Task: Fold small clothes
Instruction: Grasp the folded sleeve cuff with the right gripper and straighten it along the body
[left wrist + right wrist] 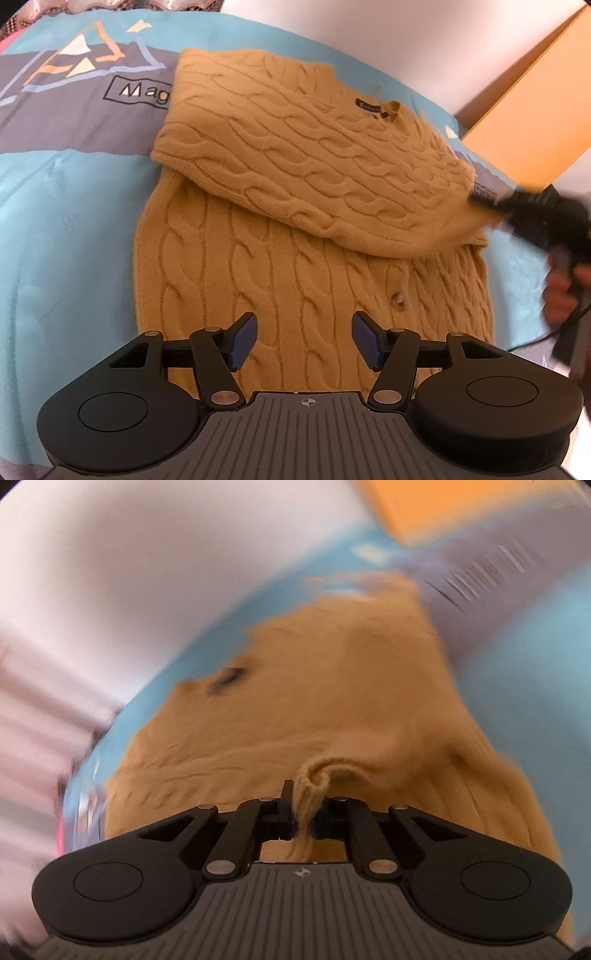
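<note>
Yellow knit sweater (pixel 303 221) lies on blue bed cover (pixel 66 229). Top part already folded across. Right gripper (pixel 303 812) fingers pinch sweater edge tight. Left gripper (pixel 303 341) fingers wide apart, holding nothing, above bottom hem. More folds probably left.

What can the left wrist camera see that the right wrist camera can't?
Only the left wrist view shows the open left gripper, the sweater's button, the printed letters on the bedspread, and the right gripper from outside. Only the right wrist view shows a bunched ribbed edge pinched in the right gripper. Both share the mustard sweater, its dark neck label and the blue bedspread.
</note>
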Motion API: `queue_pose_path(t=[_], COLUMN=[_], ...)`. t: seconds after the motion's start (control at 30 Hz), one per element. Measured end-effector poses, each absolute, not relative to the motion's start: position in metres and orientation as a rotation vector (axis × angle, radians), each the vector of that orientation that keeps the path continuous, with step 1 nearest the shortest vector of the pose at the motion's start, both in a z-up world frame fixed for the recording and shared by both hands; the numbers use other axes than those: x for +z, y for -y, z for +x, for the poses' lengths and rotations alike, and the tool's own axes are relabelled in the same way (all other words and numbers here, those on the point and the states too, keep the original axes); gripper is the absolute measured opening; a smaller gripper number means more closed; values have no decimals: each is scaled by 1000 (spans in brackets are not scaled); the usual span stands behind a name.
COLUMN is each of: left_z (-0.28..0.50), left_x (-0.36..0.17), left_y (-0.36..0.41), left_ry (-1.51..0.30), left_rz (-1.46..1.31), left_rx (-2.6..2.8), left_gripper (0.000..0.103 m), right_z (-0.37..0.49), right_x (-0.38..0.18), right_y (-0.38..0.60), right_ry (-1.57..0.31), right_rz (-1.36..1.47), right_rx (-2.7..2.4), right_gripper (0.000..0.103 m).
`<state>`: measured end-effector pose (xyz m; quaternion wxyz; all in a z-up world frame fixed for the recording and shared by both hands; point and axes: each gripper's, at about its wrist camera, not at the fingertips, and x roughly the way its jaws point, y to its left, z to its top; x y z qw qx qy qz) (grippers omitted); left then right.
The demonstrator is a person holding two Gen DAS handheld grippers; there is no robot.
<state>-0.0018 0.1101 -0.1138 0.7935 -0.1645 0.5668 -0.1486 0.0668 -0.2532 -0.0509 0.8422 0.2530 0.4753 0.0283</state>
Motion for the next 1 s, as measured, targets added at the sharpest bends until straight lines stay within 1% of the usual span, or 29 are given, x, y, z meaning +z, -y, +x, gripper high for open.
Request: queue_pose_path(t=[0.07, 0.17, 0.23, 0.27, 0.33, 0.47, 0.57, 0.67, 0.73, 0.8, 0.83, 0.9, 0.97, 1.0], left_z=[0, 1, 1, 1, 2, 8, 13, 20, 24, 29, 32, 37, 41, 44], left_x=[-112, -110, -111, -112, -115, -116, -114, -110, -109, -107, -106, -103, -100, -99], left_y=[-107, -101, -98, -98, -96, -93, -87, -81, -78, -75, -74, -72, -71, -71], left_ry=[-1213, -1207, -1213, -1217, -1231, -1245, -1246, -1235, -1227, -1222, -1220, -1207, -1195, -1192], left_rz=[-352, -343, -338, -337, -335, -317, -298, -272, -254, -245, -237, -209, -165, -150], left_rx=[-324, -331, -331, -330, -326, -314, -312, -316, -313, -309, -304, -291, -260, -245], left_gripper=[103, 103, 103, 103, 103, 103, 103, 103, 103, 103, 103, 103, 103, 103], right_z=[79, 82, 82, 85, 96, 120, 116, 116, 115, 115, 117, 117, 110, 106], right_x=[-16, 39, 52, 49, 23, -57, -74, -68, -64, -68, -74, -83, -87, -86], right_y=[240, 245, 263, 271, 288, 318, 324, 324, 327, 330, 331, 335, 344, 347], right_ry=[-903, -669, -588, -592, -666, -965, -976, -932, -893, -914, -947, -1008, -1012, -1009], right_rz=[411, 331, 332, 326, 296, 300, 332, 357, 363, 365, 344, 339, 366, 372], right_rx=[153, 300, 317, 300, 219, 28, 6, 20, 31, 24, 5, -42, -73, -88], right_gripper=[9, 9, 9, 9, 10, 10, 11, 11, 14, 15, 17, 24, 40, 43])
